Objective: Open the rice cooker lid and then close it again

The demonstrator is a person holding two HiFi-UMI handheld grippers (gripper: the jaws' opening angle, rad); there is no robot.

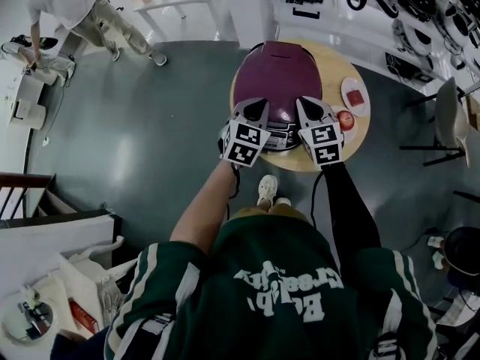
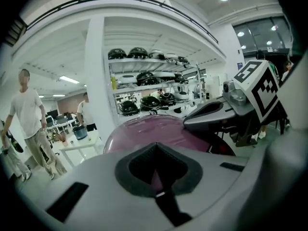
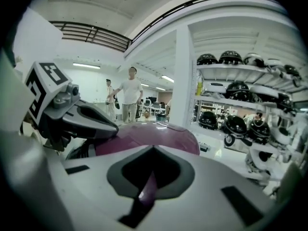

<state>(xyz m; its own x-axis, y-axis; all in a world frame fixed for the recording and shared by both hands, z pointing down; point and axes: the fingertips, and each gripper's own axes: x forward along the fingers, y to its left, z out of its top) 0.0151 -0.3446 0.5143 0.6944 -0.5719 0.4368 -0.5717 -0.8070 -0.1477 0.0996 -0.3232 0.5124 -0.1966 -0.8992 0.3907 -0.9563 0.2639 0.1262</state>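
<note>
Purple rice cooker (image 1: 274,66), upper middle of the frame, sits lid-down on the round worktop (image 1: 352,139). Left tool (image 1: 258,105) and right tool (image 1: 307,103) are both pinched closed on nothing at its front.

The rice cooker (image 1: 272,81) sits on the table (image 1: 339,61), with a plate (image 1: 355,96) and an apple (image 1: 346,119) to its right. The left gripper (image 1: 258,107) and right gripper (image 1: 306,106) are side by side at its near edge.
</note>
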